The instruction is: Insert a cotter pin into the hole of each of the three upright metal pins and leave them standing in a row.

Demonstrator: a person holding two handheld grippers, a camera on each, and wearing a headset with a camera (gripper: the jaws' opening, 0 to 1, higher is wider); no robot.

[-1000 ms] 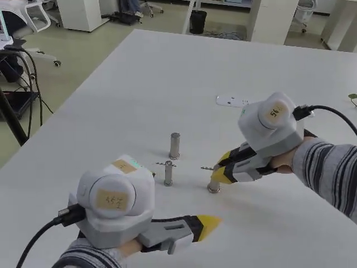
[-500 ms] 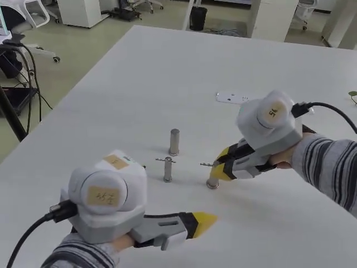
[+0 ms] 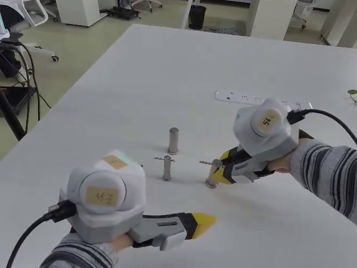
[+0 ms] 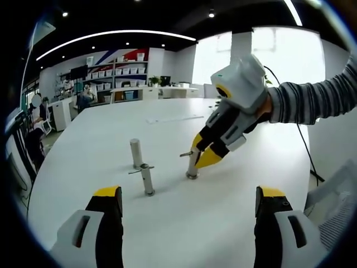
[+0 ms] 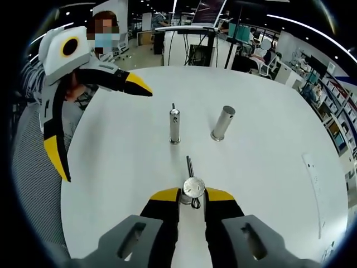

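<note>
Pinches the cotter pin [image 3: 206, 163] in the closed right gripper [image 3: 222, 168], shaft pointing left through the tilted rightmost metal pin [image 3: 213, 175]; holds the empty left gripper [image 4: 188, 193] open, well apart, nearer.

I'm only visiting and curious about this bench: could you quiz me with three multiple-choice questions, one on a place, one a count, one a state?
1. Where does the power strip lie? A) on the floor B) on a chair C) on the table beyond the metal pins
2. How many metal pins stand upright? A) two B) three C) five
3. The left hand-held gripper is: A) open, empty B) shut on a pin C) shut on a cable
Answers: 1 C, it lies past them. 2 B: far pin, middle pin, and right pin, whose cotter pin the right hand-held gripper grips. 3 A, its view shows jaws wide apart, nothing between.
</note>
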